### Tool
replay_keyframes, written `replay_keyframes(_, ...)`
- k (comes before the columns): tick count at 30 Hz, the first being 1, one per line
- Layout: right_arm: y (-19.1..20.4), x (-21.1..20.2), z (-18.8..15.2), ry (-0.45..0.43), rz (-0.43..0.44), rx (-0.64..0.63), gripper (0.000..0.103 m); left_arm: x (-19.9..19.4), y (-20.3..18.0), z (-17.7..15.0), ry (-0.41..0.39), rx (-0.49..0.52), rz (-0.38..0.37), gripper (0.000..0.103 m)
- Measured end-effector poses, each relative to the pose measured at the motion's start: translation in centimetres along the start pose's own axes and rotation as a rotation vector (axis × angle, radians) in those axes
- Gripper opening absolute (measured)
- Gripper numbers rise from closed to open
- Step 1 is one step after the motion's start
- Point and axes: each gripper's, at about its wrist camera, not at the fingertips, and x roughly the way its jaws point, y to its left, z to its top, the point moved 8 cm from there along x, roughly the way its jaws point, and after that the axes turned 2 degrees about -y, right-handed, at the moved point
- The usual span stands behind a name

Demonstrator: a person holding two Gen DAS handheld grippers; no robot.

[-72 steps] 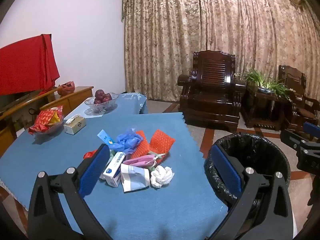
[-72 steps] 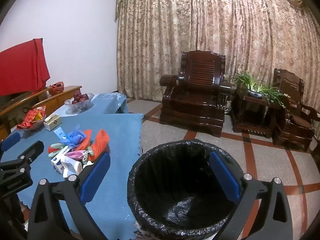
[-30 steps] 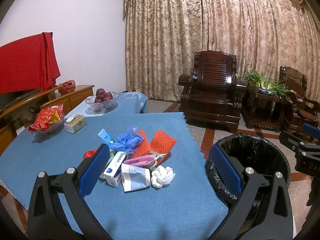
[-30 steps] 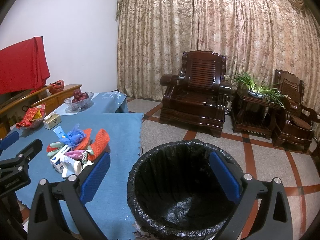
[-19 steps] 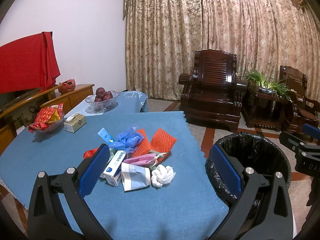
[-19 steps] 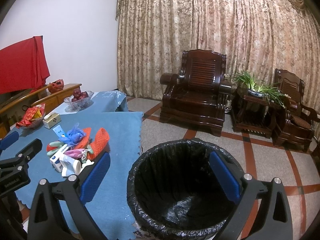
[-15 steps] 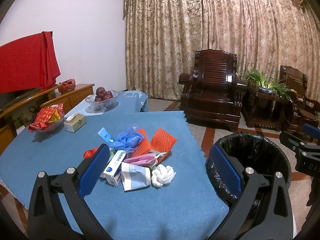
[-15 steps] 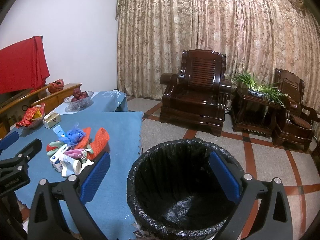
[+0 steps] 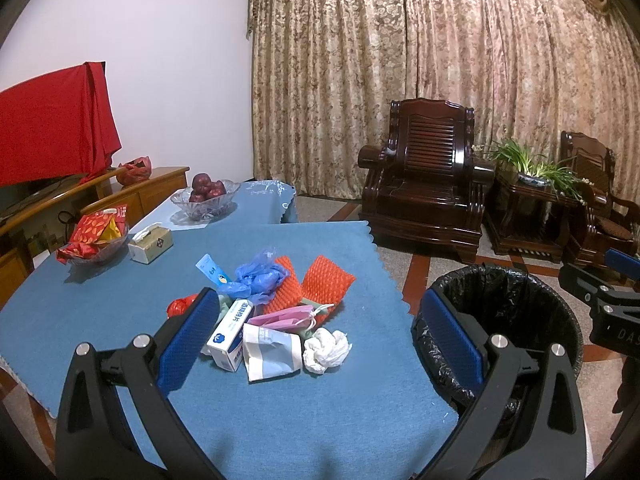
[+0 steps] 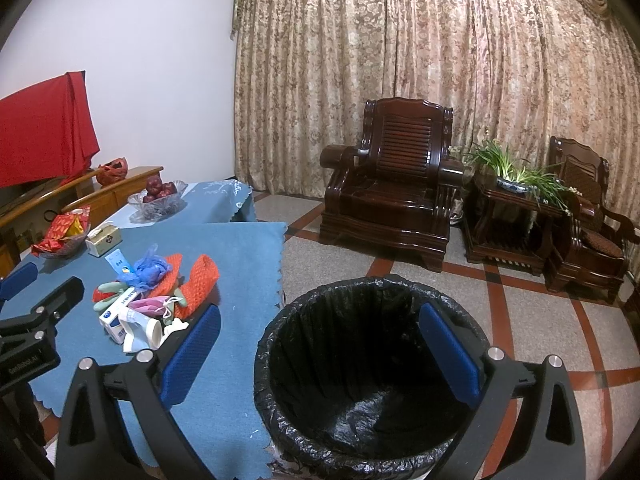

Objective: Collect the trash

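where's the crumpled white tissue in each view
Left wrist: the tissue lies at the near right edge of the trash pile, low centre.
Right wrist: only a white scrap shows low left, behind the blue pad; probably the tissue.
Shared landmark: the black-lined bin.

I read this as a home living room. Landmark: the carved dark-wood armchair (image 10: pixel 390 184). Behind it, floor-length patterned curtains (image 10: pixel 420 72) cover the whole wall. Just right of it, a dark side table carries a potted plant (image 10: pixel 514 170), with a second matching armchair (image 10: pixel 584 224) beyond. Under it, speckled floor with red banding (image 10: pixel 500 308). Well to its left, a table under a blue cloth (image 9: pixel 120 292) holds a glass bowl of fruit (image 9: pixel 204 196), a tissue box (image 9: pixel 151 242) and a dish of red snack packets (image 9: pixel 94 234); further left, a wooden sideboard (image 9: pixel 132 190) against a plain white wall.
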Motion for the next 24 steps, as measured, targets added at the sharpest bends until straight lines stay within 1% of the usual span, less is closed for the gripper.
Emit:
replay_keyframes(18,0.0,0.1,0.0,0.006,0.001,-0.001,0.097,0.2,0.2,0.2,0.005,-0.005,0.001,0.098)
replay_keyframes(24,0.7,1.0,-1.1,0.012,0.009,-0.007,0.097,1.2,1.0,-0.8,0.016,-0.009,0.003,0.098)
